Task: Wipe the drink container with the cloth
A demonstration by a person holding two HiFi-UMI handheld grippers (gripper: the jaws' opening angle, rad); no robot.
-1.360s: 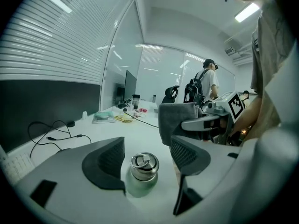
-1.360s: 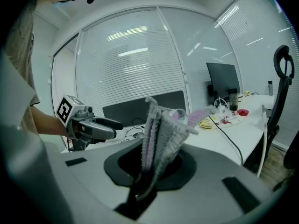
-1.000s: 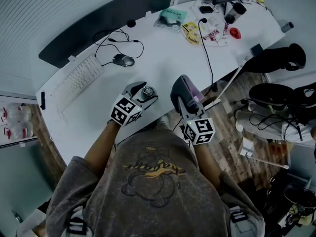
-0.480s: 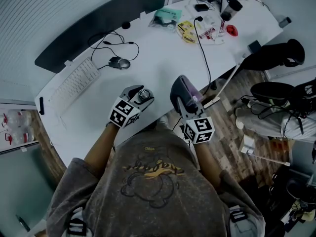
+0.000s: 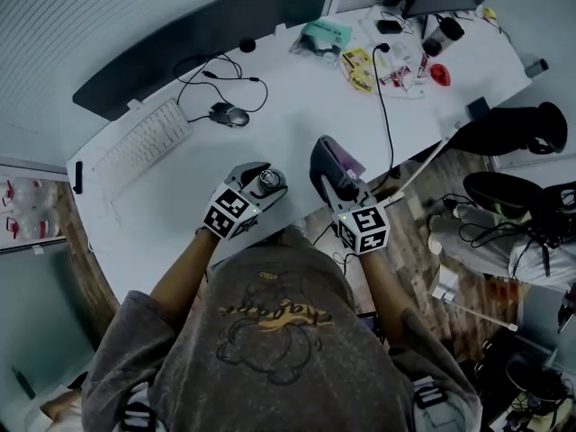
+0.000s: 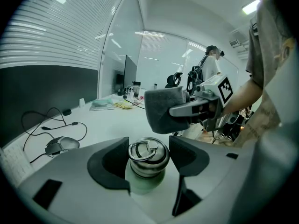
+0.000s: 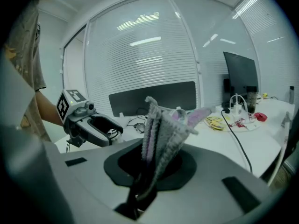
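Observation:
A drink bottle (image 5: 268,183) with a steel ring-top cap and pale green body (image 6: 147,160) sits between the jaws of my left gripper (image 5: 261,185). Those jaws have just been closing, and both dark pads (image 6: 112,160) now lie against the cap. My right gripper (image 5: 335,180) is shut on a folded grey and purple cloth (image 7: 163,125). The cloth stands up out of its jaws, just right of the bottle and a little apart from it. In the left gripper view the cloth (image 6: 163,108) hangs above and behind the cap. Both grippers are near the white desk's front edge (image 5: 297,214).
A keyboard (image 5: 144,147), a mouse (image 5: 227,113) and black cables (image 5: 382,88) lie further back on the desk. Small clutter (image 5: 396,43) fills its far right end. A dark panel (image 5: 207,30) runs along the back. Office chairs (image 5: 513,124) stand to the right.
The right gripper with the cloth has shifted slightly and rolled a little. The left gripper has stayed in place with the bottle between its jaws.

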